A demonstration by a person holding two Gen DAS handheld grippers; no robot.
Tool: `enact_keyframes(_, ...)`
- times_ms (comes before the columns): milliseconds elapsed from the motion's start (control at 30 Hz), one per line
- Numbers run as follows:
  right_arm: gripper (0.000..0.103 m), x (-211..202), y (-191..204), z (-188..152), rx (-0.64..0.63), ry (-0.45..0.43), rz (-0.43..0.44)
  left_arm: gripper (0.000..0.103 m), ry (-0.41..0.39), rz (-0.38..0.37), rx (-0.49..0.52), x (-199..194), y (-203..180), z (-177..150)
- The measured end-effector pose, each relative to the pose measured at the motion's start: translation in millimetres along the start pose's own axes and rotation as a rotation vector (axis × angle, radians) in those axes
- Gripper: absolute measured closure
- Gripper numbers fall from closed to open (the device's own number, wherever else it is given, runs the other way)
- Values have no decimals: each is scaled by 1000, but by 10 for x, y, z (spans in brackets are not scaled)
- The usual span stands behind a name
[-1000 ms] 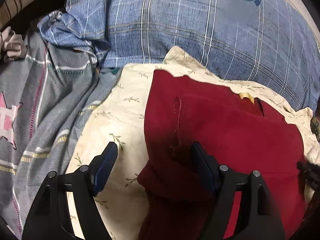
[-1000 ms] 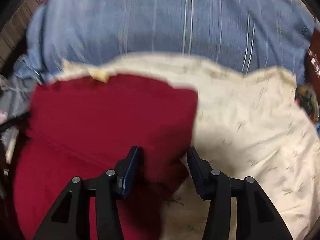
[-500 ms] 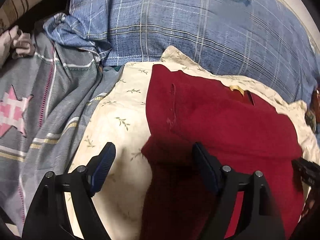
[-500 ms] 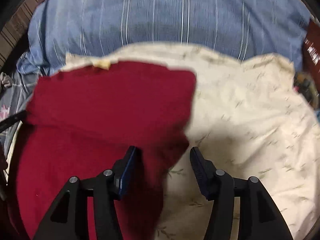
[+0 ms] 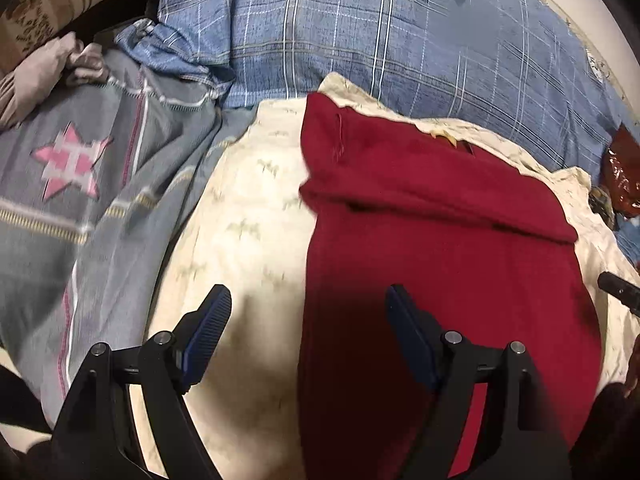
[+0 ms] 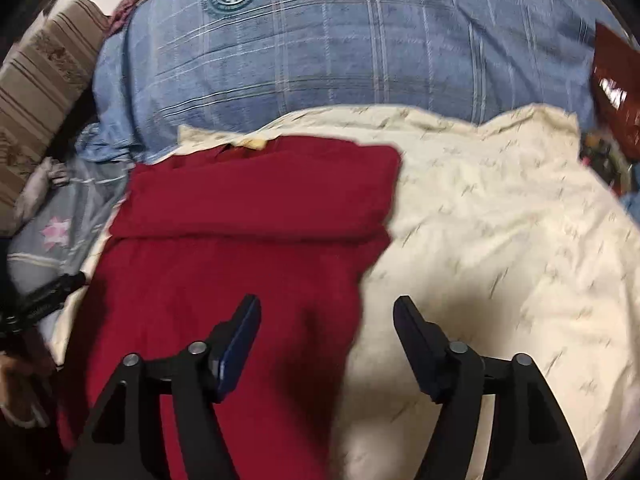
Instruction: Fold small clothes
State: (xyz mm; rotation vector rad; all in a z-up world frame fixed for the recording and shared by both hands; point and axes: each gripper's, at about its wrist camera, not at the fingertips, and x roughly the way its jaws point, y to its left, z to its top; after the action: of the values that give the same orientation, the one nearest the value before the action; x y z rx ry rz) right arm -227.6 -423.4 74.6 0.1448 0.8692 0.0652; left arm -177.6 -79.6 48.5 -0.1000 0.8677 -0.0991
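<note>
A dark red garment [image 5: 440,248] lies flat on a cream leaf-print sheet [image 5: 248,240], its far end folded back over itself into a band. It also shows in the right wrist view [image 6: 240,248]. My left gripper [image 5: 308,308] is open and empty, raised above the garment's left edge. My right gripper [image 6: 328,316] is open and empty, raised above the garment's right edge. A yellow label [image 6: 254,143] shows at the garment's far edge.
A blue plaid pillow [image 5: 400,40] lies beyond the sheet. A grey quilt with a pink star [image 5: 72,164] lies to the left. A striped brown cushion [image 6: 36,80] is at far left. A shiny red packet [image 6: 616,92] lies at far right.
Both grippers have let go of the red garment's folded end, opened wider and pulled back and up. The folded band now rests on the garment.
</note>
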Motion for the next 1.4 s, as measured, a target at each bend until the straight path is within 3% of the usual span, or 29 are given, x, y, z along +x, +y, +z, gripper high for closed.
enact_keyframes(233, 32, -57, 33, -394, -6, 70, 48, 24, 49, -34, -4, -160, 37, -344)
enact_keyframes(367, 32, -146, -8, -654, 42, 116, 117, 24, 74, -72, -1, -279, 28, -523)
enact_keyframes(700, 32, -352, -61, -1198, 56, 235, 187, 24, 172, -152, 62, -341, -116, -963)
enact_keyframes(900, 38, -318, 0, -1340, 37, 283, 275, 24, 189, -143, 90, -383, -174, -1089)
enact_keyframes(1067, 41, -299, 27, -1366, 20, 299, 292, 24, 186, -131, 85, -388, -128, -1154)
enact_keyframes(1300, 36, -249, 117, -1431, -12, 311, 291, 24, 182, -132, 82, -395, -115, -1179)
enact_keyframes(1333, 37, -232, 128, -1447, -9, 315, 289, 24, 186, -141, 81, -398, -112, -1178)
enact_keyframes(1400, 57, -236, 157, -1447, -21, 319, 281, 24, 193, -173, 63, -415, -98, -1183)
